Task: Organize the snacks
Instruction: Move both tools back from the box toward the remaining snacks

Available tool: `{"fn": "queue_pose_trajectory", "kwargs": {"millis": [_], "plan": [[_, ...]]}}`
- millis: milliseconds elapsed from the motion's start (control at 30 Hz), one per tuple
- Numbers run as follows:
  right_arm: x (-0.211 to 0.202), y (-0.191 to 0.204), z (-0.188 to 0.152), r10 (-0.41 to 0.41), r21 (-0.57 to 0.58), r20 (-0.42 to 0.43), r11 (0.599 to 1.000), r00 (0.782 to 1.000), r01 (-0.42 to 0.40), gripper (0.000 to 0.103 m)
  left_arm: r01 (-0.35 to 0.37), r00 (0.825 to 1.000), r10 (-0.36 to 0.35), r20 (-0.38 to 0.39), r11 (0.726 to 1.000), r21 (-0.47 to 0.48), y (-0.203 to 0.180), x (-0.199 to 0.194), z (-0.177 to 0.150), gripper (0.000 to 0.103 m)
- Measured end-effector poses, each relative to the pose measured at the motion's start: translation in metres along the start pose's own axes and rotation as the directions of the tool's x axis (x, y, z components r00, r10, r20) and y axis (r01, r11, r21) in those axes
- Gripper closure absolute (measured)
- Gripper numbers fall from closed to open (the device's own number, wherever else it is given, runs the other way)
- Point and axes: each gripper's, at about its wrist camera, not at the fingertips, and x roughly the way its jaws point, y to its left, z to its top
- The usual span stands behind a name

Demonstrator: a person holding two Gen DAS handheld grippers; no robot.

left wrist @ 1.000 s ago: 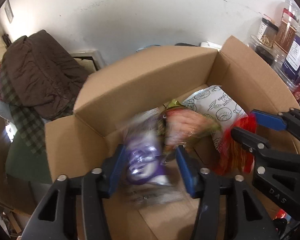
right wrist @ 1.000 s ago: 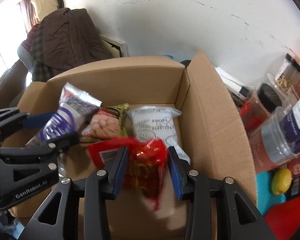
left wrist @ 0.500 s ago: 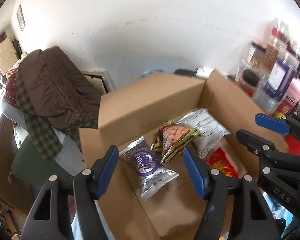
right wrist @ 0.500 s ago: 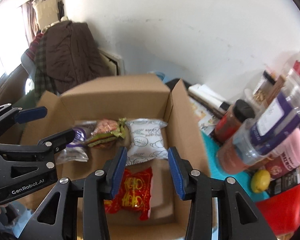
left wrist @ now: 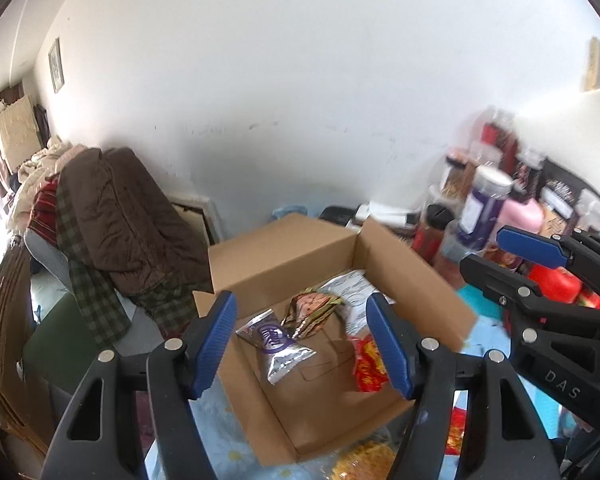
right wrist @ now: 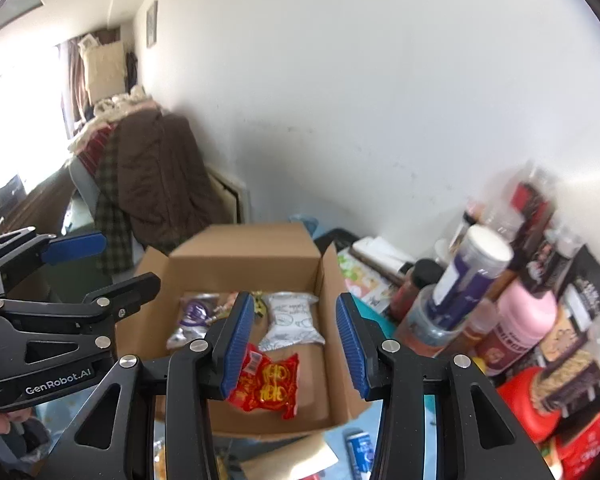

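An open cardboard box [left wrist: 284, 248] stands on the blue table cover. Inside lie a purple-and-silver packet [left wrist: 274, 340], an orange-and-green packet [left wrist: 312, 308], a white printed packet [left wrist: 352, 284] and a red packet [left wrist: 366, 364]. My left gripper [left wrist: 300, 298] hovers well above the box's near side, open and empty. Over the box's near right corner my right gripper [right wrist: 293, 298] hangs with its jaws opening and nothing between them; the red packet [right wrist: 270, 380] and the white packet [right wrist: 292, 320] lie far below it. Each gripper shows in the other's view: right gripper [left wrist: 496, 252], left gripper [right wrist: 128, 260].
Jars and bottles [right wrist: 480, 280] crowd the table to the right of the box, a pink bottle [right wrist: 520, 320] among them. More snack packets [left wrist: 364, 460] and a blue can [right wrist: 360, 448] lie in front of the box. A brown coat [left wrist: 128, 220] drapes a chair at the left.
The left gripper let go of the purple packet and the right let go of the red one; both now lie in the box. Both grippers rose and drew back, jaws wider.
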Motion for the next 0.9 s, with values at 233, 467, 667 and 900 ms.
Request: {"fn": "queue_pose_trajectory", "kwargs": {"millis": [233, 467, 667, 900], "plan": [[-0.054, 0.005, -0.008, -0.023, -0.011, 0.097, 1.0, 0.995, 0.025, 0.045, 0.013, 0.995, -0.013, 0.095, 1.0, 0.003, -0.008, -0.054, -0.007, 0.025], [-0.102, 0.01, -0.021, -0.055, -0.006, 0.176, 0.998, 0.983, 0.057, 0.03, 0.044, 0.988, -0.043, 0.147, 0.999, 0.0, -0.01, -0.095, -0.02, 0.023], [-0.129, 0.015, -0.038, -0.071, -0.005, 0.206, 0.997, 0.976, 0.073, 0.027, 0.065, 0.979, -0.066, 0.191, 0.998, 0.01, -0.014, -0.122, -0.035, 0.011], [-0.154, 0.017, -0.062, -0.077, 0.019, 0.234, 0.997, 0.969, 0.075, 0.023, 0.082, 0.971, -0.086, 0.221, 0.996, 0.028, -0.021, -0.142, -0.056, 0.007]]}}
